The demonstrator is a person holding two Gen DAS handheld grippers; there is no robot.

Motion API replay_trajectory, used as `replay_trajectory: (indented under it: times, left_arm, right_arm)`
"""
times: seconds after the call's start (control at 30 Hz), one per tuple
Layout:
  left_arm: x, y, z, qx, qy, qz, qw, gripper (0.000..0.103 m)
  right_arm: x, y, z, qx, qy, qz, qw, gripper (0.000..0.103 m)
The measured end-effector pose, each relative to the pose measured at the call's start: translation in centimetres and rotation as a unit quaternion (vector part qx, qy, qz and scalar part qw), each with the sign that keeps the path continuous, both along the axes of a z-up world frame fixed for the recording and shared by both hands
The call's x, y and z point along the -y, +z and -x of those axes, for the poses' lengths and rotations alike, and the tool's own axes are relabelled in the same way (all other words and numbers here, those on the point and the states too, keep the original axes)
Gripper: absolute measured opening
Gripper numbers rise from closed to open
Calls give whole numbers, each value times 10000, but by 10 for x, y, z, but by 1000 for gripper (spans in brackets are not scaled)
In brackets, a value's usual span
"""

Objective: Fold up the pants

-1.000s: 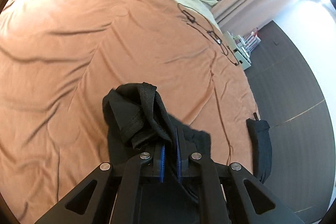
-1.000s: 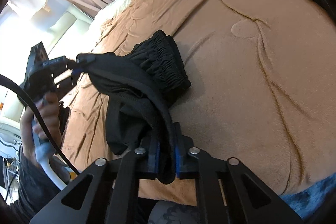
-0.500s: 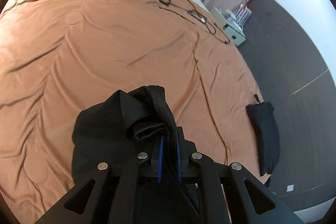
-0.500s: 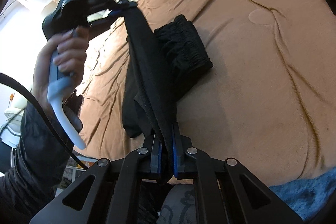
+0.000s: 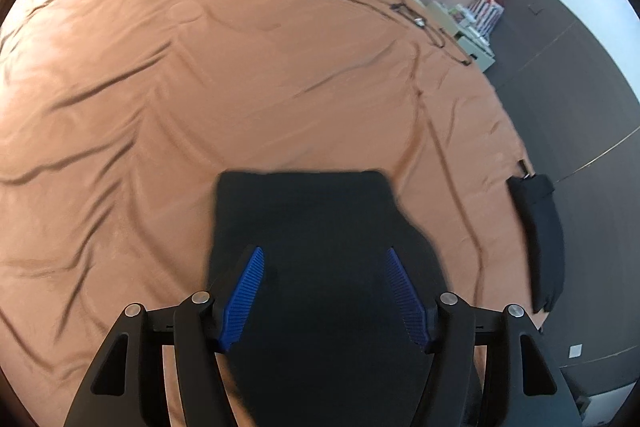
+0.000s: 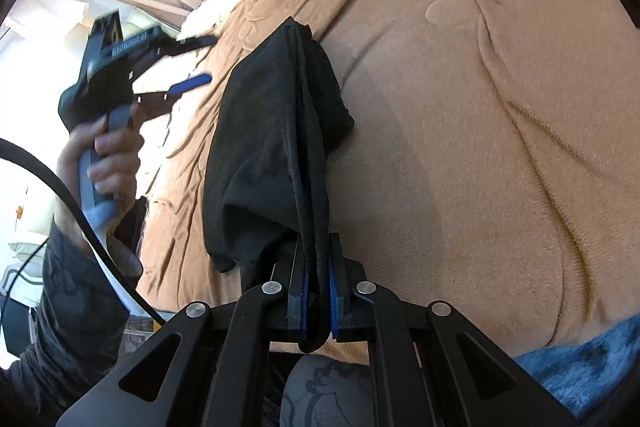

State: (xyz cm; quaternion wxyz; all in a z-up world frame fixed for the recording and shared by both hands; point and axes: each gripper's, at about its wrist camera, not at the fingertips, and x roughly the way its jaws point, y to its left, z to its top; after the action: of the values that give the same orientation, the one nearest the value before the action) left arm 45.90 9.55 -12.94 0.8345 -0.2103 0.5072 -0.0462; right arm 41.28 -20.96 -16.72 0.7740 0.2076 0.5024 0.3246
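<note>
Jaws of left gripper (image 5: 324,291) spread wide w/ nothing between, poised over black pants (image 5: 320,227) lying folded on orange bed cover (image 5: 160,87). Jaws of right gripper (image 6: 318,297) pinched tight on pants' near edge, cloth bunched ahead. Second dark garment (image 5: 540,239) draped at bed's right edge.

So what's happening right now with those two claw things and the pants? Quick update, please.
Left gripper open, above the black pants. Right gripper shut on the pants' edge. Pants bunched on the orange blanket. Nothing in the way.
</note>
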Motion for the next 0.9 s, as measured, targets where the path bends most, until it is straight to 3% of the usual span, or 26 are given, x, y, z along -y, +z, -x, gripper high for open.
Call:
replay_trajectory:
  times: [0.3, 0.4, 0.47, 0.53, 0.9]
  left_arm:
    - [-31, -19, 41, -268, 66, -13, 9996, 66]
    - [-35, -24, 48, -323, 65, 78, 9994, 66]
    - [-36, -27, 53, -320, 52, 206, 9993, 66]
    - [-36, -31, 58, -347, 43, 332, 9988, 66]
    - [-30, -49, 81, -566, 127, 1040, 9929, 65]
  right_arm:
    - [8, -4, 3, -135, 110, 128, 9998, 9]
    - [13, 5, 5, -53, 150, 142, 9998, 21]
    - [19, 12, 8, 61, 127, 67, 9999, 45]
    - [24, 19, 7, 200, 65, -42, 9998, 52]
    - [0, 29, -30, 435, 146, -2, 9989, 52]
